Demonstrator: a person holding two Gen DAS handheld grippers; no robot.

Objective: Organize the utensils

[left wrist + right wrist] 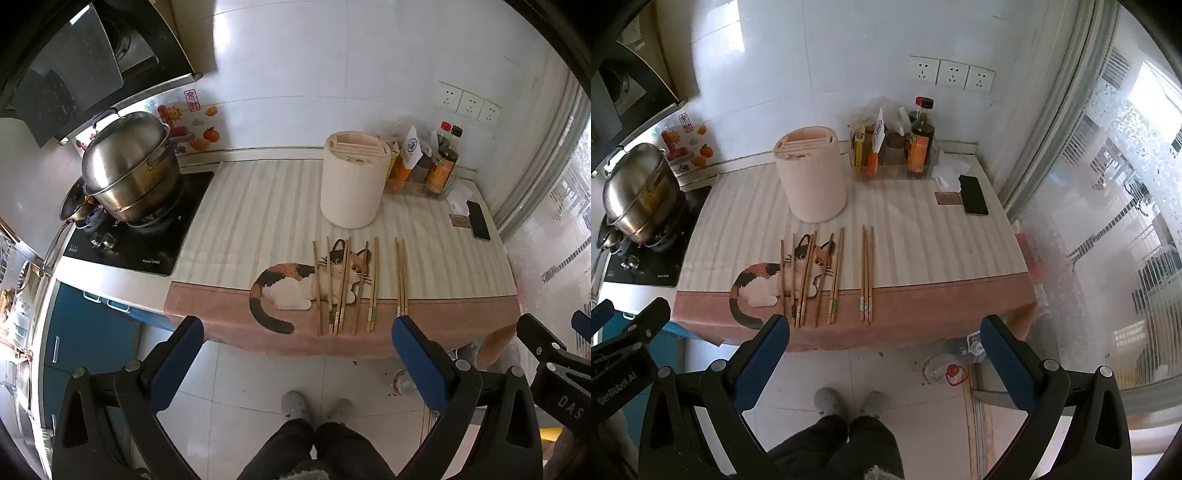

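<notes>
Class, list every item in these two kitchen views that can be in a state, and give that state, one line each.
left gripper: open, empty, short of the table
right gripper: open, empty, short of the table
chopsticks: lying loose on the cat mat, none in the holder
utensil holder: upright, slots on top
steel pot: lidded, on the stove
sauce bottle: upright, capped
phone: flat, screen dark

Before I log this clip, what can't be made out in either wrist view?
- Chopsticks, both views: exact count; they overlap and lie close together.
- Holder interior: slots seen obliquely, contents unclear.
- Bottle labels: too small to read.
- Steel pot contents: lid covers them.
</notes>
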